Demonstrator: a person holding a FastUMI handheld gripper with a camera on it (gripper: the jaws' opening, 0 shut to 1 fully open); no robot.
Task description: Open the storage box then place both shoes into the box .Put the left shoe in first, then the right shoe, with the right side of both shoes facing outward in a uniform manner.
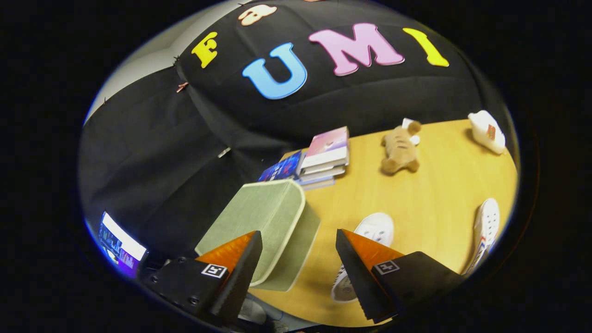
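gripper (298,259) fingers spread wide, nothing btwn them, holding nothing. hovering above the table (430,203), tilted view.

storage box (268,226) sits at the table's near-left corner, just ahead of the left finger, lid looks closed. box is green-grey fabric w/ pale piping along the lid rim, soft woven texture, rounded corners. one shoe (370,236) lies near the table's front edge, partly behind the right finger, toe pointing away; second shoe (485,231) at the table's right edge, well apart from the first. both white canvas sneakers, rubber toe cap, 2nd has red/blue side stripe. can't tell which is left/right shoe from here.

rest: stack of books (323,159) at the far-left edge by the black cloth wall, glossy covers; brown plush toy (400,148) mid-far, fuzzy; white bottle (486,132) far-right corner, lying down, smooth plastic. table is light wood grain, smooth.

risks (judgement): box not yet opened, so 1st step still pending. fabric lid is soft w/ thin rim, so fingers may slip off or just drag the light box toward the corner/off the edge instead of lifting the lid. picking wrong shoe 1st breaks the order. canvas collapses under a pinch, so shoe could rotate and end up w/ wrong side facing out.
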